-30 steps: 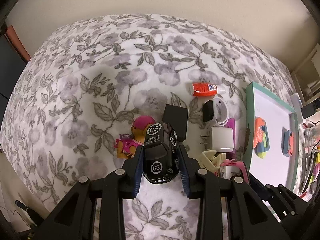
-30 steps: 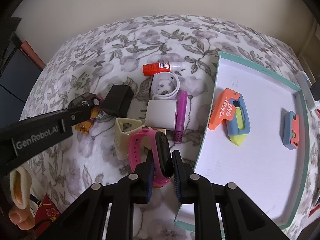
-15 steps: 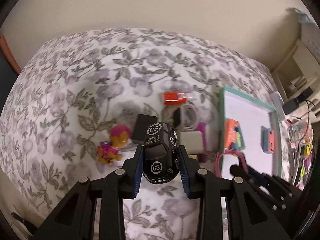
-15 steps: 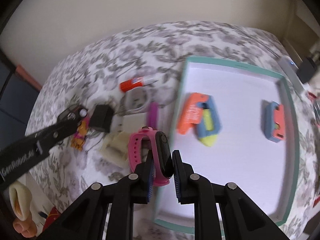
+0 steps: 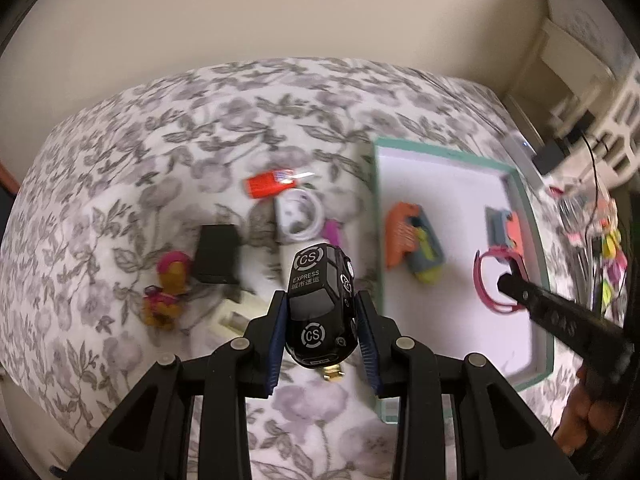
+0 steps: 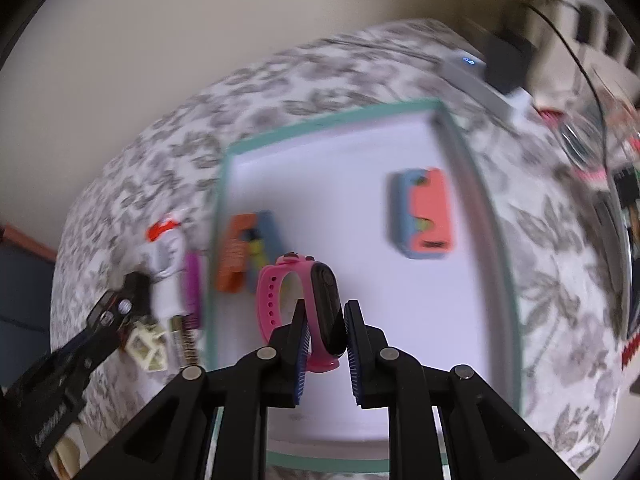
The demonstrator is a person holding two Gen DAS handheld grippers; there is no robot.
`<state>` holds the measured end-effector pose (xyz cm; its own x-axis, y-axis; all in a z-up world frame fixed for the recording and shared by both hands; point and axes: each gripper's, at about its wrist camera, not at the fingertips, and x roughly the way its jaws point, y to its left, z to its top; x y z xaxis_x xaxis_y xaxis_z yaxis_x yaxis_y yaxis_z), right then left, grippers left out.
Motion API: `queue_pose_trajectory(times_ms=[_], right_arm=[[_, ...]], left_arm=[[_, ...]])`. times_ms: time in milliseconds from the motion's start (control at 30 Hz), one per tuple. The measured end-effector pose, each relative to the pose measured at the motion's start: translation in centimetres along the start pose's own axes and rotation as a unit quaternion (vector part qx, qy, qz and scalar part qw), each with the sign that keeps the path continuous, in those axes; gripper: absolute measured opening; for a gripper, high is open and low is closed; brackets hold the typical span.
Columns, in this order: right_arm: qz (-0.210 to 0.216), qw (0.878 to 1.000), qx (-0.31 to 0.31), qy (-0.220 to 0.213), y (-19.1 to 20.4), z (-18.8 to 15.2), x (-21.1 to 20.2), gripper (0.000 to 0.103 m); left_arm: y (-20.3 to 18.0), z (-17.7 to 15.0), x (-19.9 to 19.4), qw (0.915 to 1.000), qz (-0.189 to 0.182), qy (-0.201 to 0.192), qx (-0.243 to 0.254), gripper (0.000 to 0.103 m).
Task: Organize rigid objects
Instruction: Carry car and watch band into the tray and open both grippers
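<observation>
My left gripper (image 5: pixel 323 334) is shut on a black toy car (image 5: pixel 321 304) marked "CS EXPRESS", held above the floral bedspread beside the left wall of the teal-rimmed white tray (image 5: pixel 448 148). My right gripper (image 6: pixel 325 334) is shut on a pink smart band (image 6: pixel 308 300) with a black face, hanging over the tray's (image 6: pixel 320 122) white floor. In the left wrist view the pink smart band (image 5: pixel 486 280) shows over the tray's right part. In the tray lie an orange and blue toy (image 5: pixel 412 244) and a smaller coral and blue piece (image 6: pixel 426 212).
Left of the tray on the bedspread lie a red tube (image 5: pixel 266 184), a white coiled cable (image 5: pixel 298 218), a black box (image 5: pixel 216 254), a pink and orange figure (image 5: pixel 168 284), a purple stick (image 6: pixel 192 280) and a cream frame (image 6: pixel 146 346). Cluttered shelves stand at right.
Both grippers have moved right toward the tray with their loads. The pink band now hangs over the tray floor, and the car has left the loose items for the tray's left edge.
</observation>
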<state>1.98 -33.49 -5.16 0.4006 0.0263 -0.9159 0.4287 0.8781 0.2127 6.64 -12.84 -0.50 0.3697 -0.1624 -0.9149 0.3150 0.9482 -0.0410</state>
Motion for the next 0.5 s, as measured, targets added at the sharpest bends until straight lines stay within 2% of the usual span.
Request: queue_pose_trajectory(times_ms=[233, 333, 500], right_arm=[[-0.02, 0.998, 0.056, 0.012, -4.6, 0.2, 0.6, 0.018], [-0.027, 0.997, 0.069, 0.016, -5.9, 0.2, 0.7, 0.018], [-0.026, 0.995, 0.087, 0.031, -7.1, 0.0, 1.6, 0.018]], left_arm=[[-6.0, -1.8, 1.4, 0.9964, -0.008, 0.018, 0.082, 0.035], [-7.7, -2.4, 2.1, 0.9945, -0.016, 0.026, 0.1, 0.035], [-9.5, -3.2, 3.6, 0.9913, -0.004, 0.029, 0.129, 0.035]])
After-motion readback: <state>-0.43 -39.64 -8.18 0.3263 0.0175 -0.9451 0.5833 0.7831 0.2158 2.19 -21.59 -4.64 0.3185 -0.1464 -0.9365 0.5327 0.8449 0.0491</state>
